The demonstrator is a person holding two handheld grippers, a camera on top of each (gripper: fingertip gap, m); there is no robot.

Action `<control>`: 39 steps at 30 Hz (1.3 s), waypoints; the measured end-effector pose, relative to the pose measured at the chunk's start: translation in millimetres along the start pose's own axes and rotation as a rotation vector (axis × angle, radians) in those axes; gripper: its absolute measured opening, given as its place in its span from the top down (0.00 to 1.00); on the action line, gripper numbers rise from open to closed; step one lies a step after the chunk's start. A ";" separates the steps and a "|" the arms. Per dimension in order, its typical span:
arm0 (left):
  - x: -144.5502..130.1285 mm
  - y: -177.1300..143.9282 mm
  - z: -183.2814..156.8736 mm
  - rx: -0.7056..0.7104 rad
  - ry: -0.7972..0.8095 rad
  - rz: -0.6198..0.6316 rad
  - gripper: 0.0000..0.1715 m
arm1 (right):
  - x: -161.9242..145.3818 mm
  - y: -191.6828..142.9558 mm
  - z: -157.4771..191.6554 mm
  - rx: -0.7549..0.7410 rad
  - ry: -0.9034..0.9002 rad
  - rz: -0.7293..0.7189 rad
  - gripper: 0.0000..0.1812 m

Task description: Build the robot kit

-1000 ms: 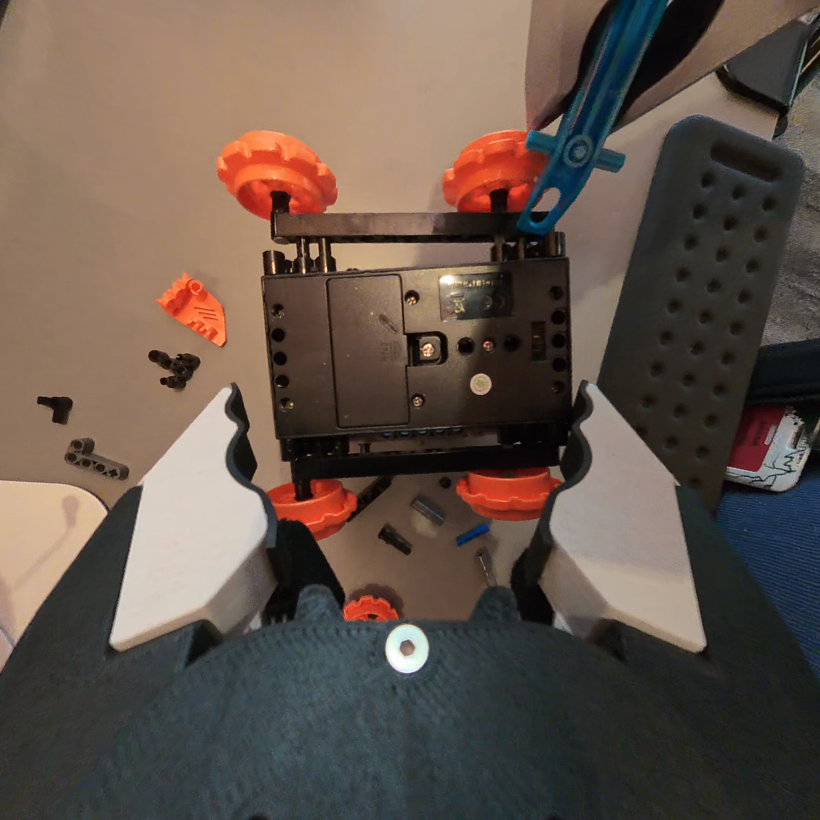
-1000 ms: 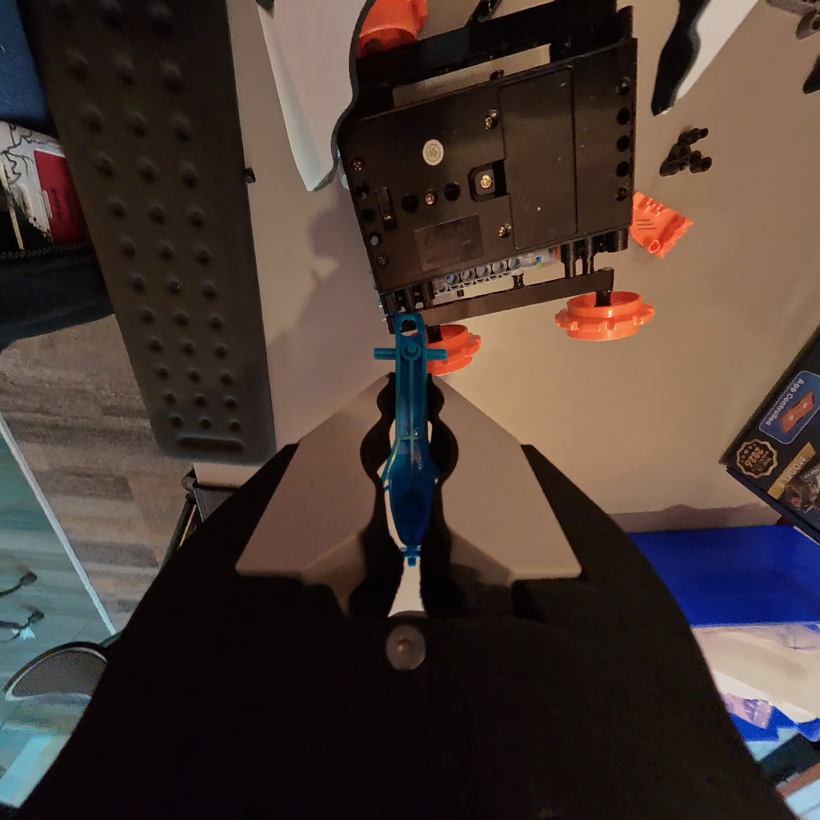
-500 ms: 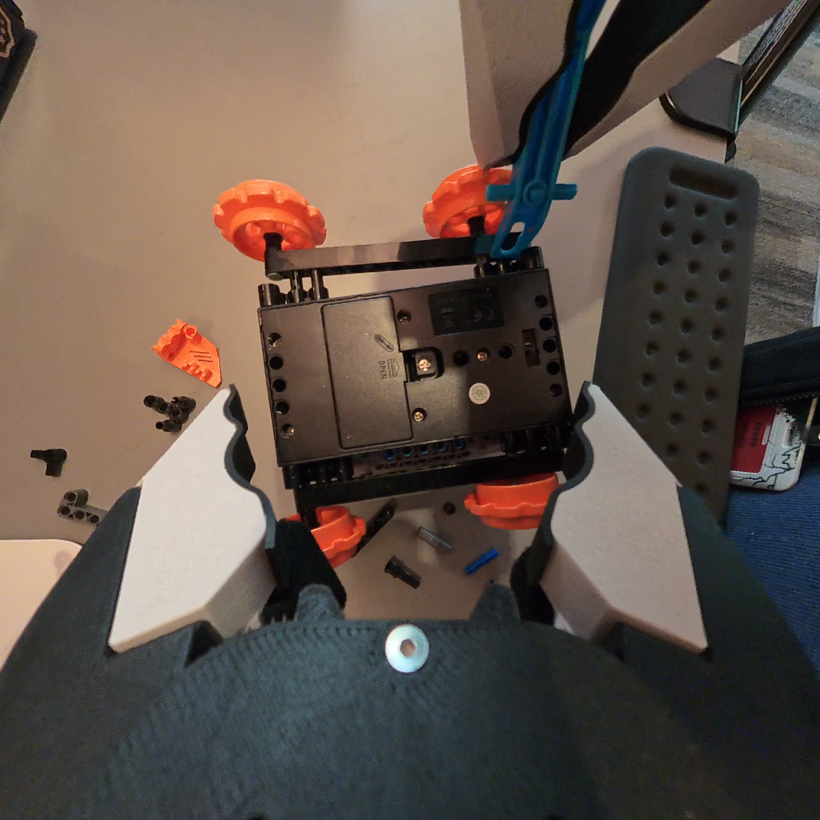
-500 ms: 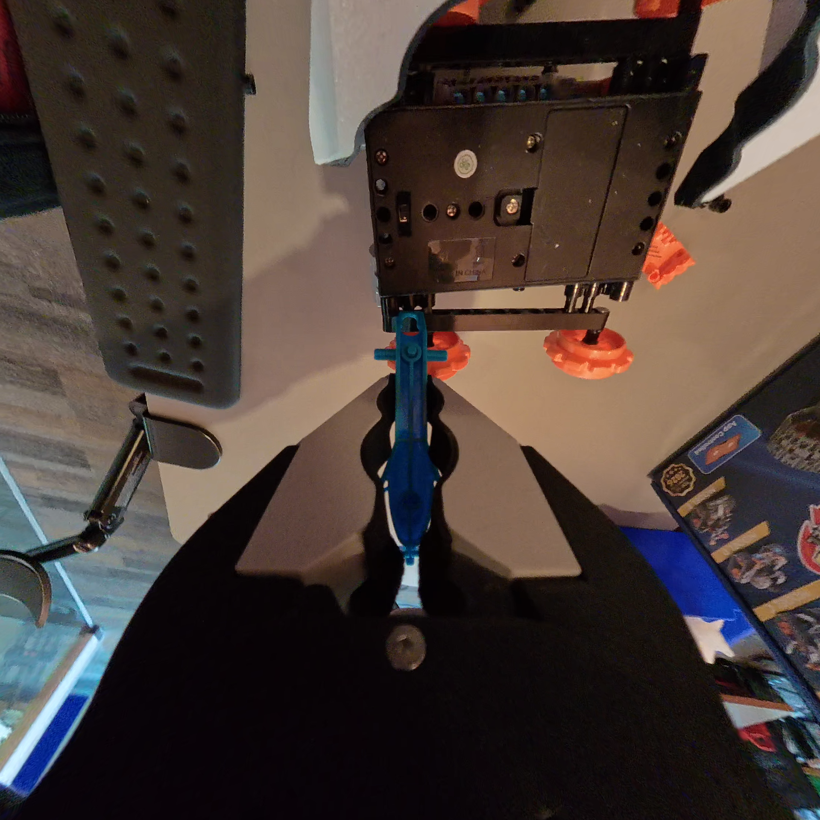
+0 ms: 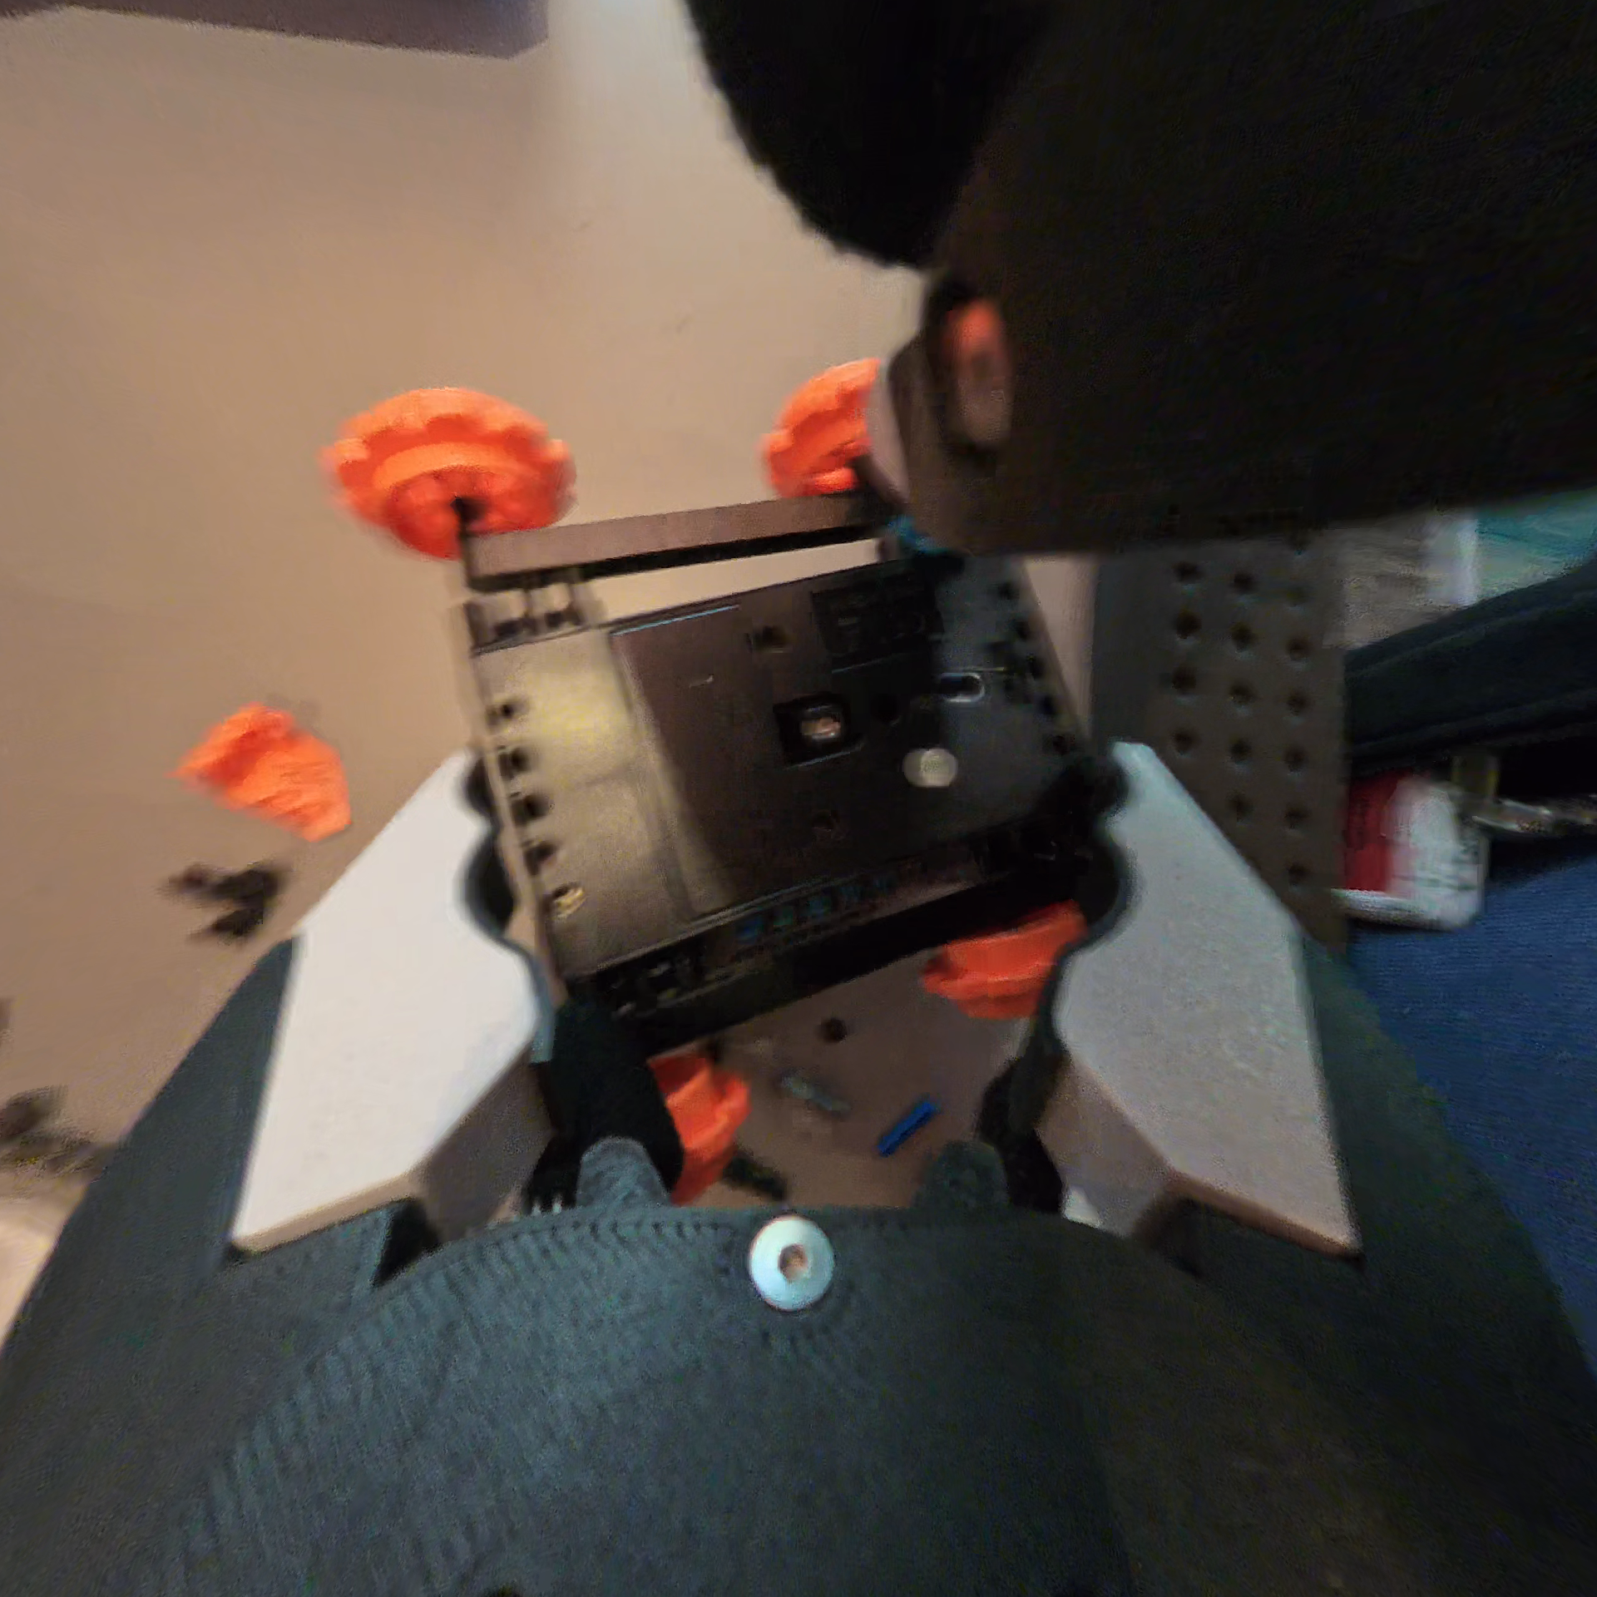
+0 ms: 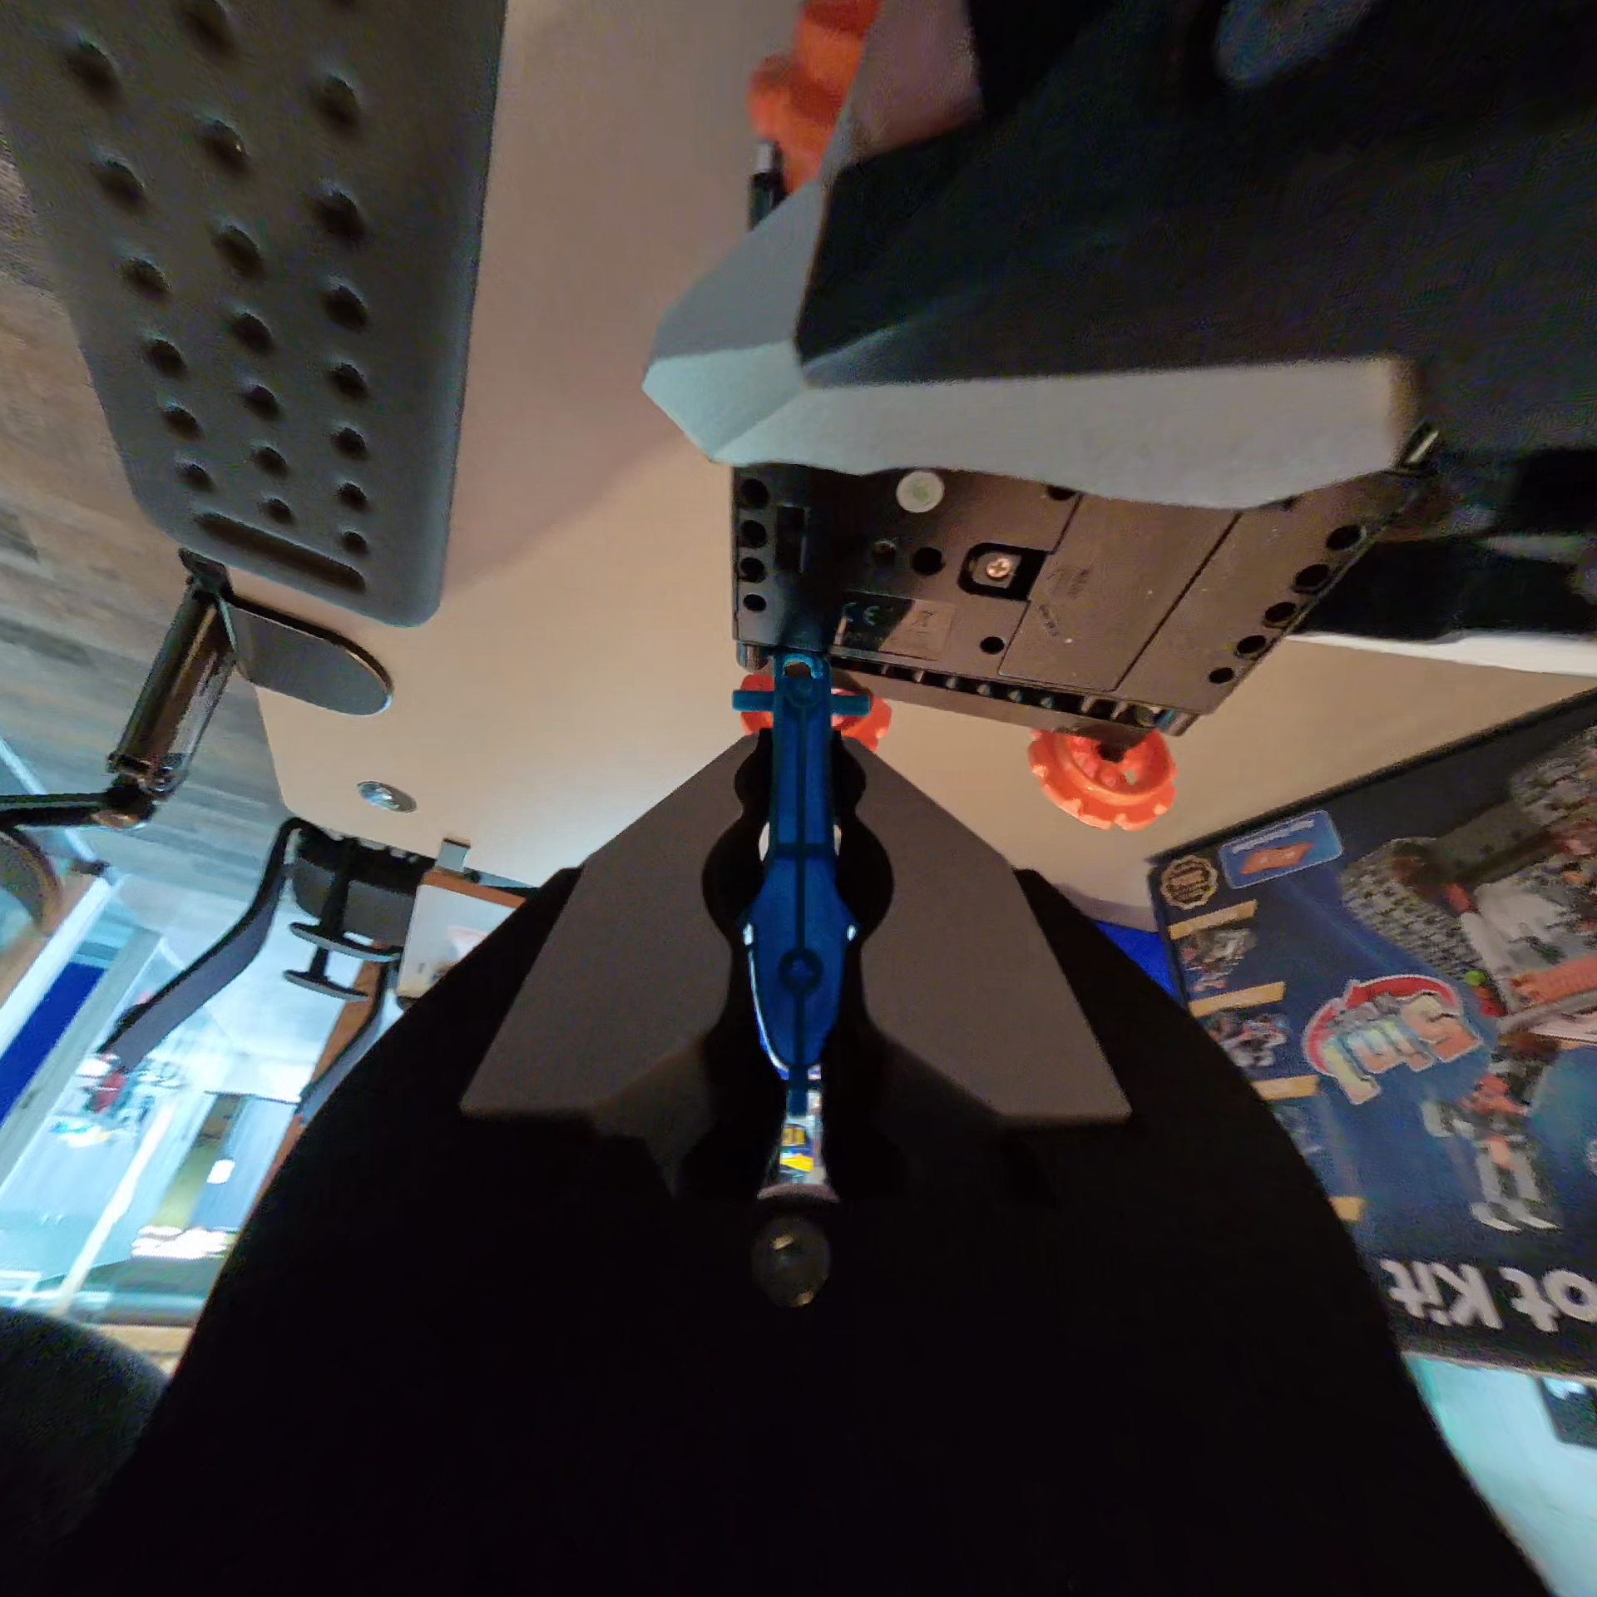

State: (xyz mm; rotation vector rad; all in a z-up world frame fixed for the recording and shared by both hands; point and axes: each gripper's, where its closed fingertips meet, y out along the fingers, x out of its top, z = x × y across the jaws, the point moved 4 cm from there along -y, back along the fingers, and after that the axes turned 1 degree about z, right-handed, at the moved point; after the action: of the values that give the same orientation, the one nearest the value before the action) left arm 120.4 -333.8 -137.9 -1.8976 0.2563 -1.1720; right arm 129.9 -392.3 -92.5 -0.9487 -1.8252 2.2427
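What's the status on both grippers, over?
Left gripper clamped across black battery box with orange wheels. Right gripper shut on blue tool, tip at box's edge. Loose parts on table beneath.

Left hand-held gripper (image 5: 795, 830) jaws spread wide; right hand-held gripper (image 6: 799, 752) clamped.
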 end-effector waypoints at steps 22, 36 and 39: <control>4.2 -3.4 7.3 -0.023 0.021 -0.033 0.27 | -16.2 12.5 -4.2 -0.020 0.177 -0.253 0.96; 5.0 -4.7 12.2 -0.045 -0.022 -0.079 0.29 | -6.7 10.6 -8.1 -0.144 0.153 -0.023 0.96; 5.0 -5.6 14.9 -0.052 -0.026 -0.079 0.29 | -6.5 10.6 -11.1 -0.135 0.151 -0.021 0.96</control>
State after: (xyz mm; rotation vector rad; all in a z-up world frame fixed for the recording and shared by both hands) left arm 133.7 -324.8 -133.3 -1.9826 0.2012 -1.2030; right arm 144.0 -388.7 -100.6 -1.0830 -1.9283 1.9976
